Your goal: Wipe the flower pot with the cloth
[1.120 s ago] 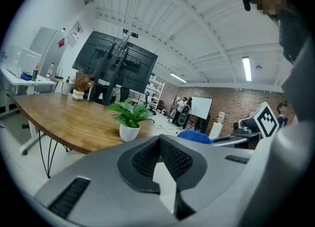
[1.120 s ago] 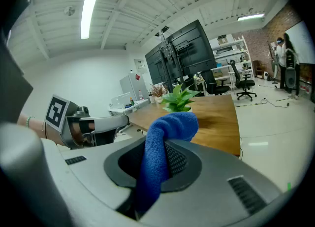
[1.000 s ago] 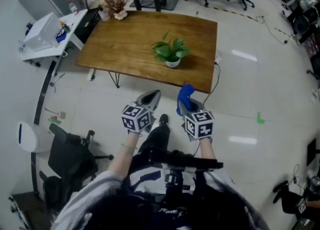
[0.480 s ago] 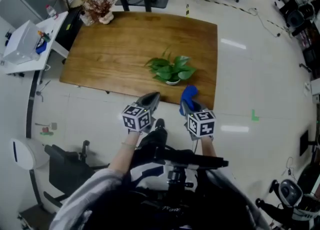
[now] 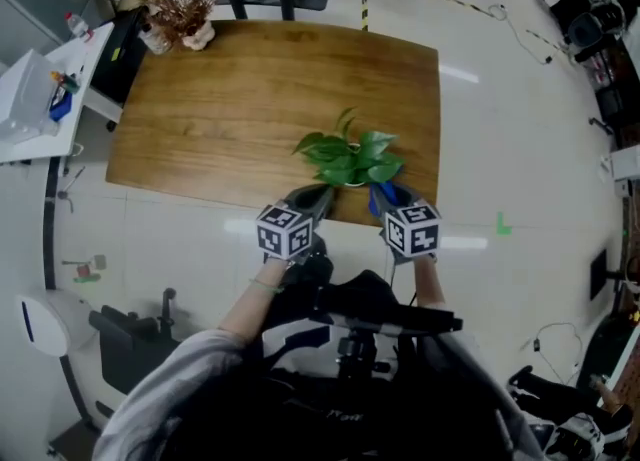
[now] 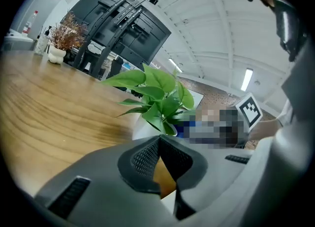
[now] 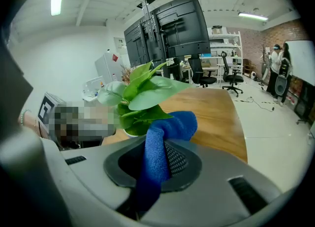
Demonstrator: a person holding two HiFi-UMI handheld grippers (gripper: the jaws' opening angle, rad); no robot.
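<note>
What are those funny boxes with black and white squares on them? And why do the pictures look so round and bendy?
A person holds a pair of tongs in each hand; the checkered cubes are part of them. One picture comes from a camera on the person's head, looking down. The other two come from little cameras riding on the tongs, so they look bendy. On the wooden table stands a green plant in a white flower pot; a pot of dry twigs sits at a far corner. The right tongs pinch a blue cloth. The left tongs are closed with nothing in them. Both are close to the plant, probably ready to wipe its pot.
</note>
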